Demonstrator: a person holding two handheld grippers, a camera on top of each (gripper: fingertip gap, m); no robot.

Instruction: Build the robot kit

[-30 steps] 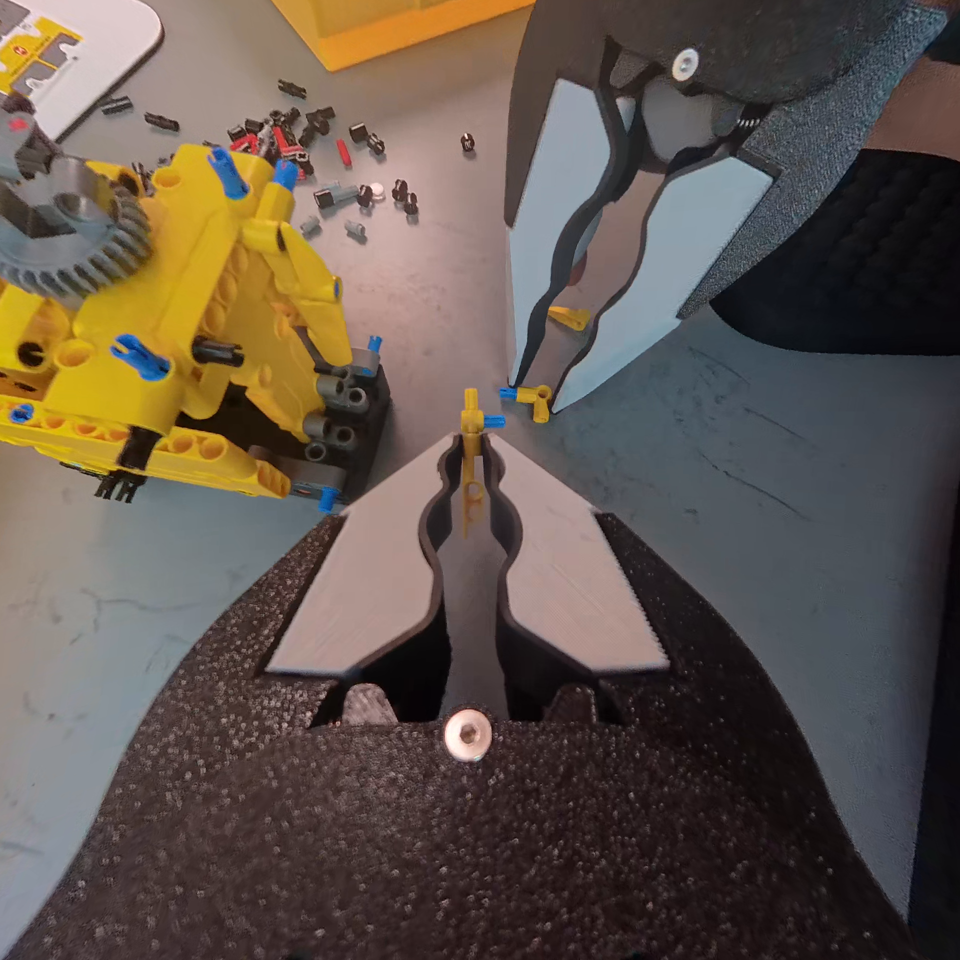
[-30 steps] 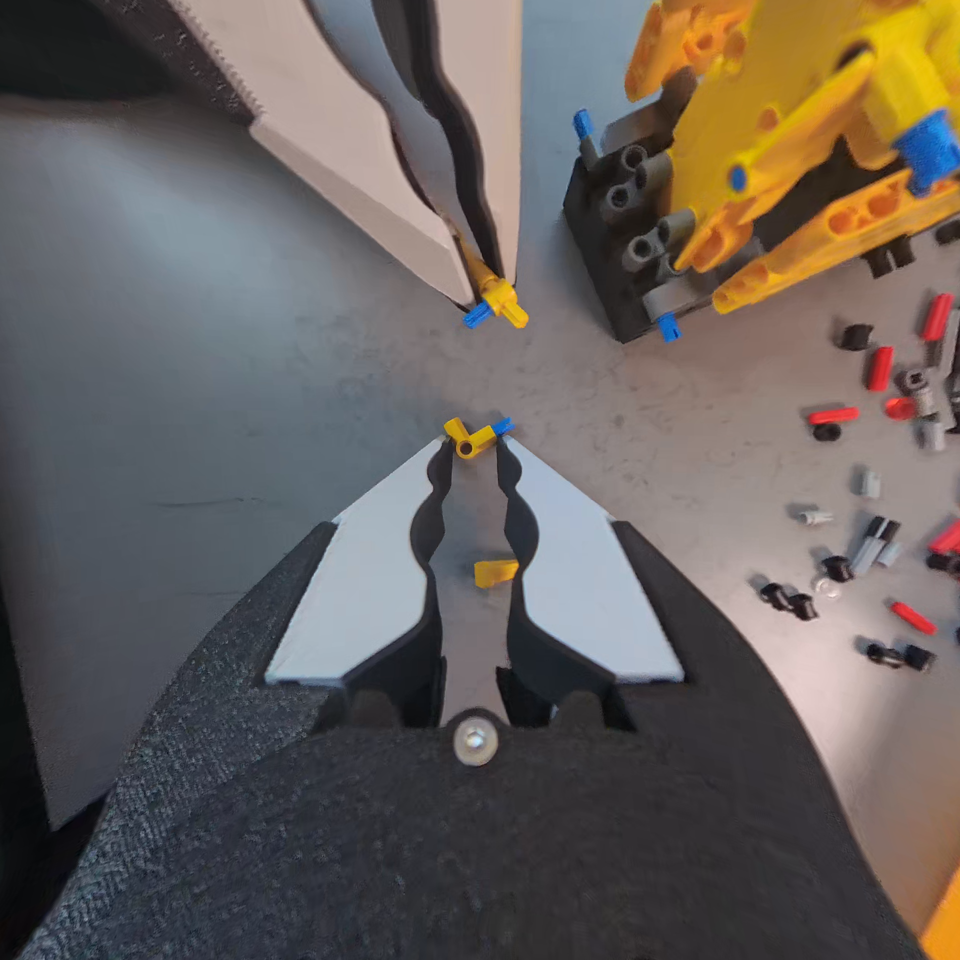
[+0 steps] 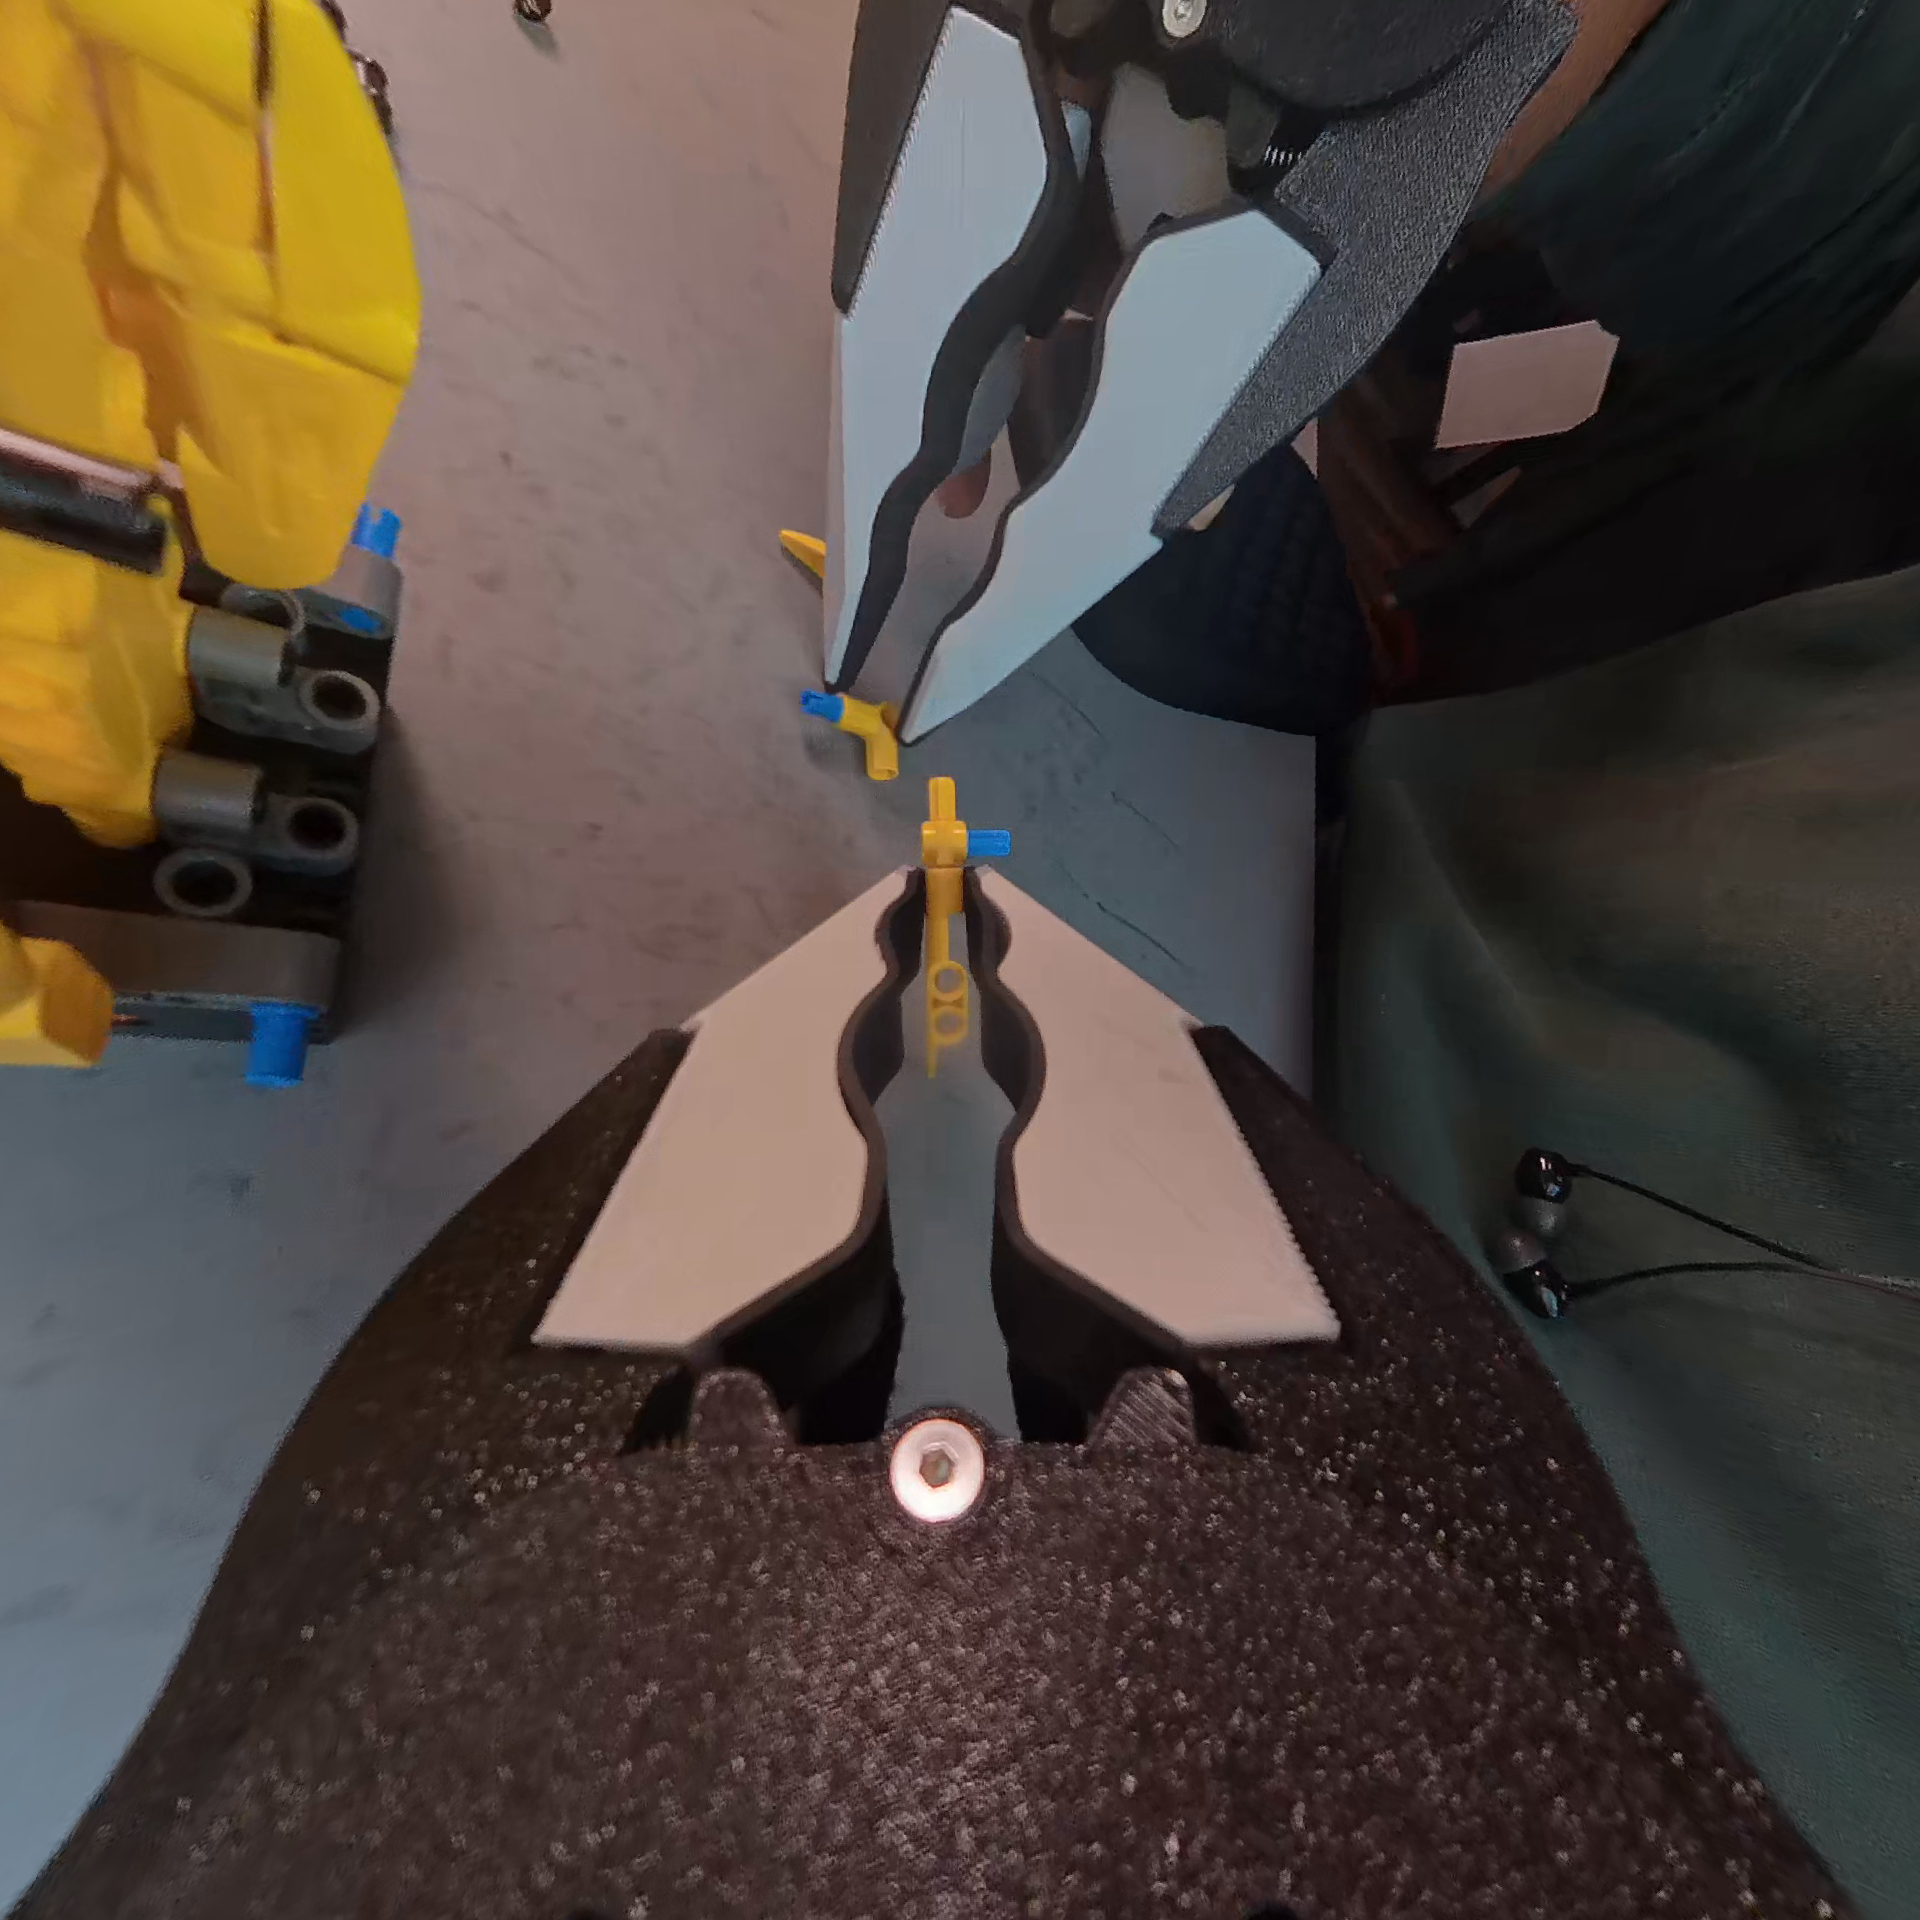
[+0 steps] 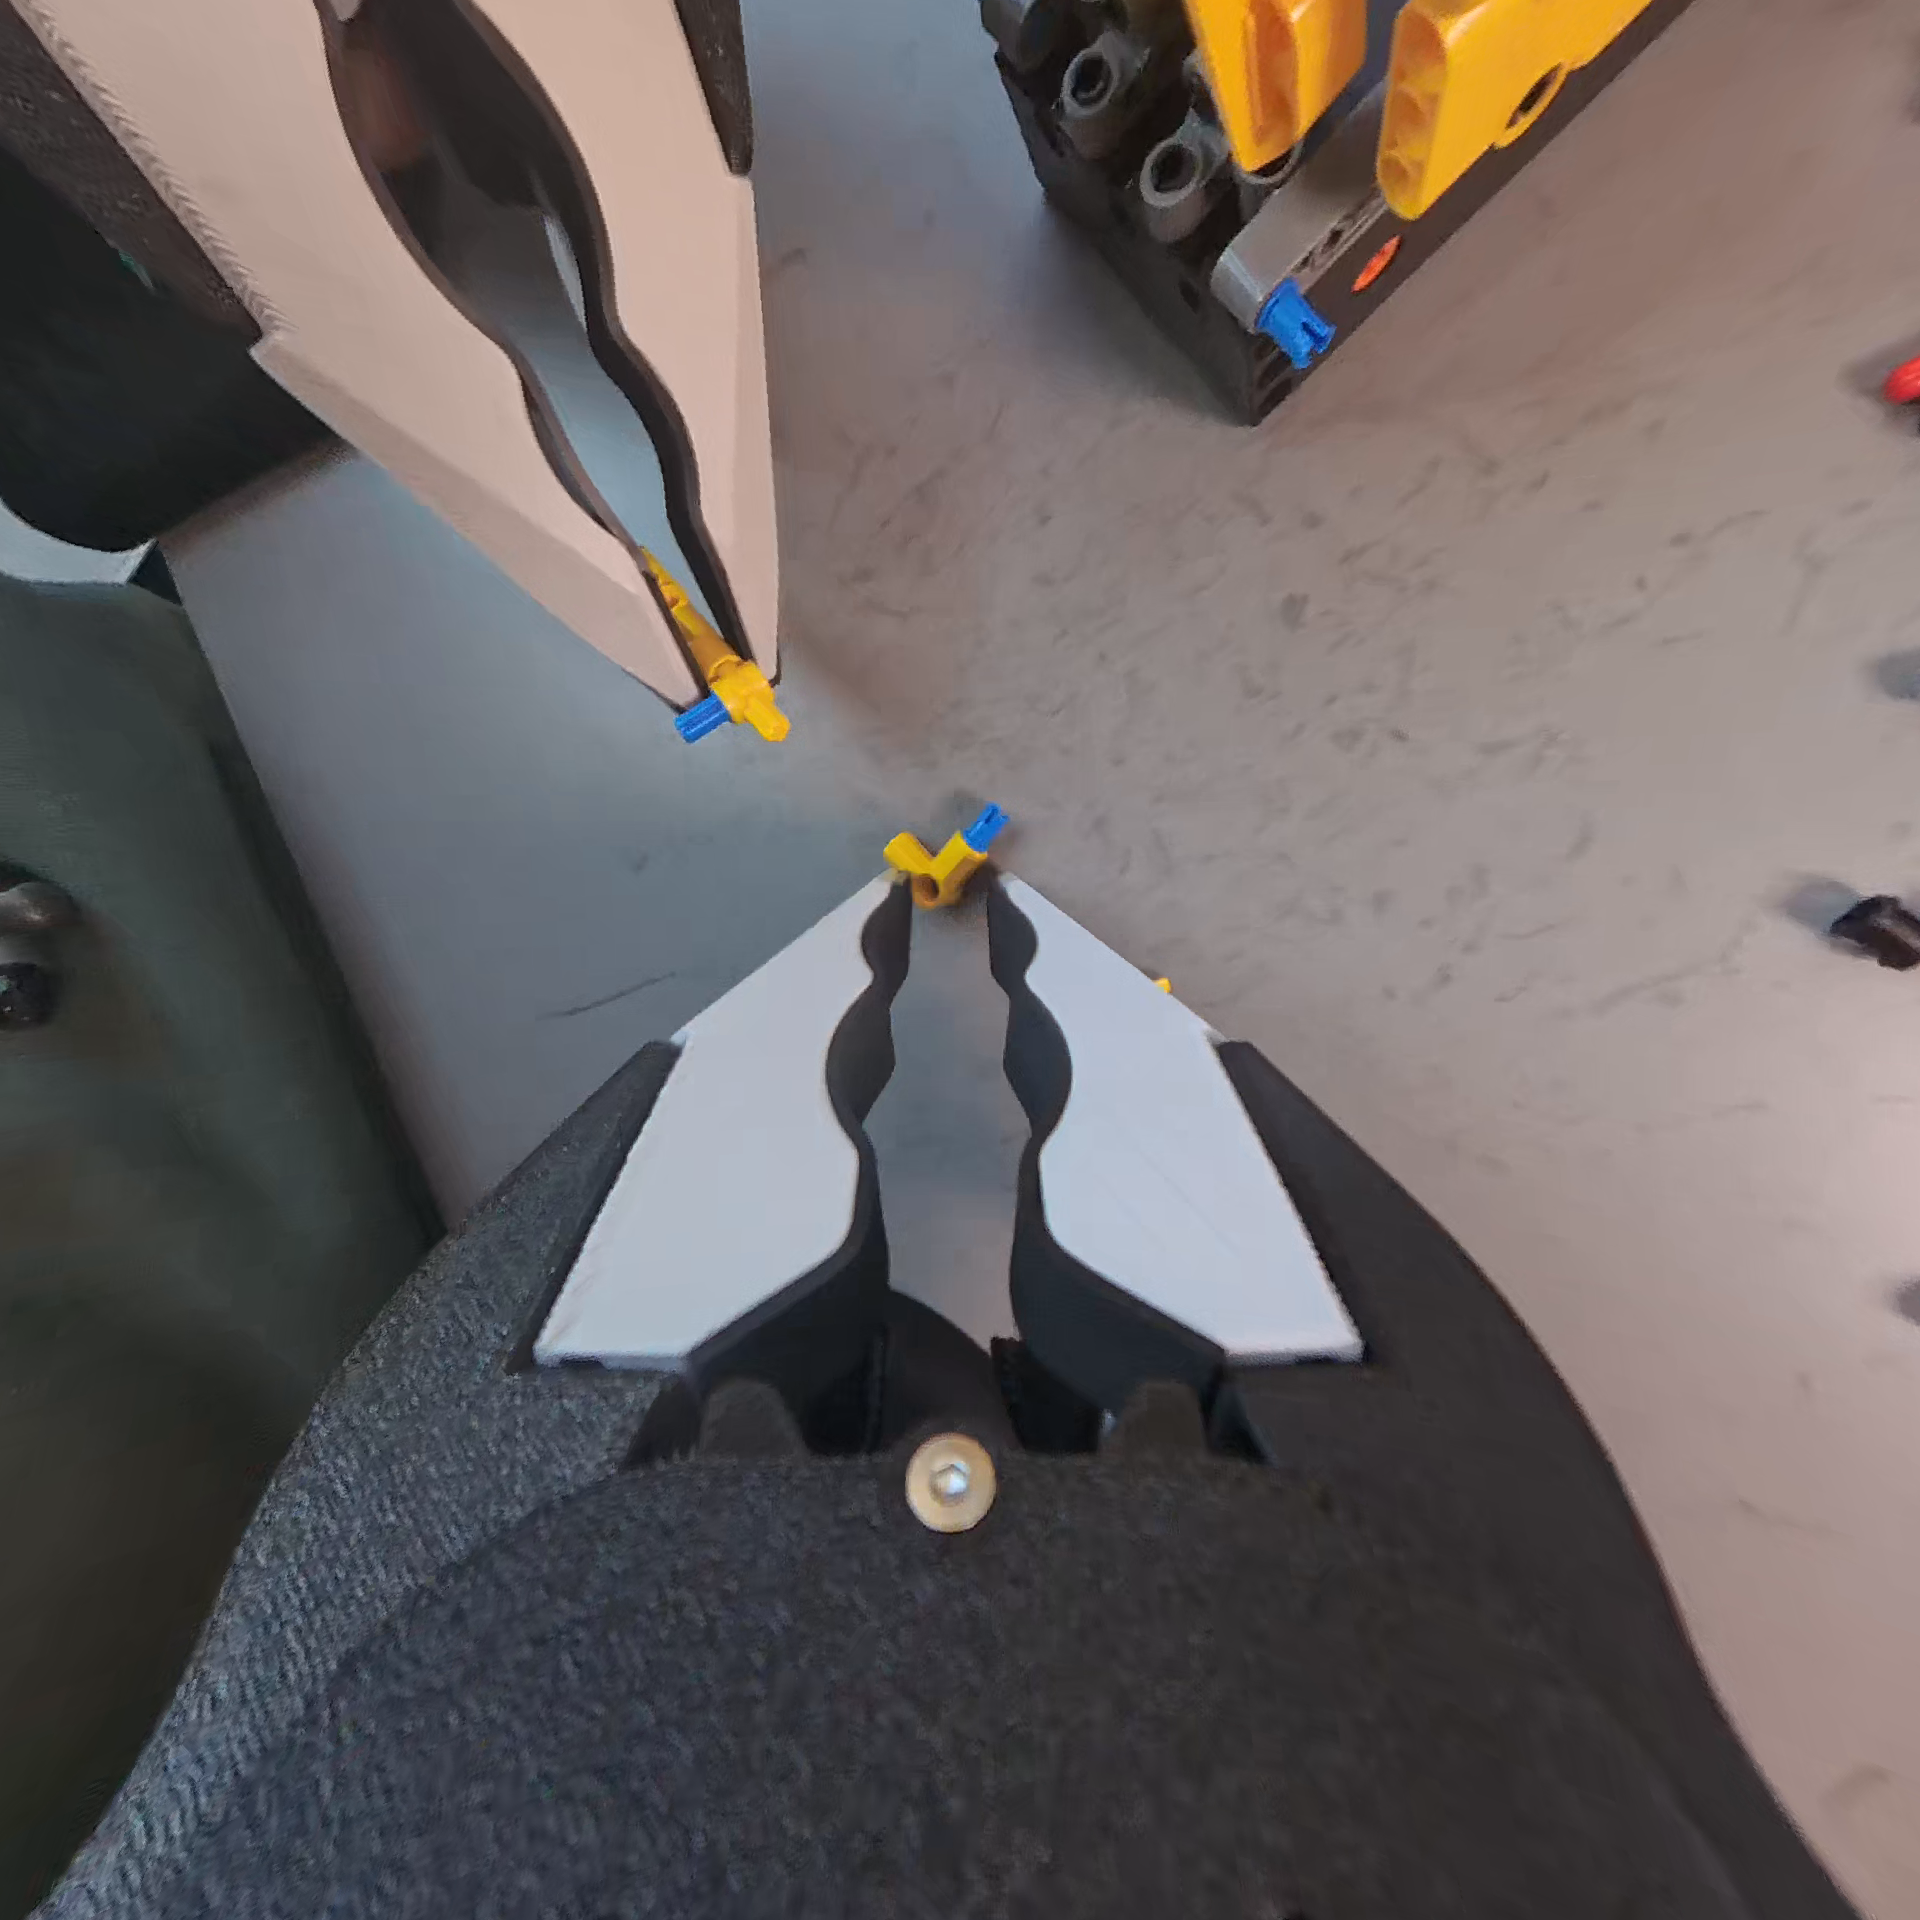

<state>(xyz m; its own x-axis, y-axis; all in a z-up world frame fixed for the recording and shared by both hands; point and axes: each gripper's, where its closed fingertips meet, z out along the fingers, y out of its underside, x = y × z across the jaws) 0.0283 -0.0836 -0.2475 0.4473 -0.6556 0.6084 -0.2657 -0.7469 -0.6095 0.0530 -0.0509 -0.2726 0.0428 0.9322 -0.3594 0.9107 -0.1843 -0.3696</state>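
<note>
While I hover both hands low over the grey bench (image 3: 623, 416), my left gripper (image 3: 943, 871) has its fingers clenched on a thin yellow plastic connector piece with a blue pin through its cross-shaped head (image 3: 945, 914); the head pokes out past the tips, the blue pin sticking sideways. My right gripper (image 4: 943, 883) comes in from the opposite side, fingers pinched on a small yellow angled plastic connector with a blue pin (image 4: 940, 857), held at the very tips. The two little pieces sit near each other, tip facing tip, apart, not touching. Off to my left, the big yellow, black and grey building-brick model (image 3: 208, 520) stands on the bench, blue pins jutting from its dark end. One tiny yellow loose part (image 3: 802, 549) lies just beside my right fingers. Black earbuds on a thin cord (image 3: 1538, 1236) rest on dark green cloth past the bench's edge. Small red and black loose pins (image 4: 1875, 925) dot the bench toward its far side in the right wrist view.
</note>
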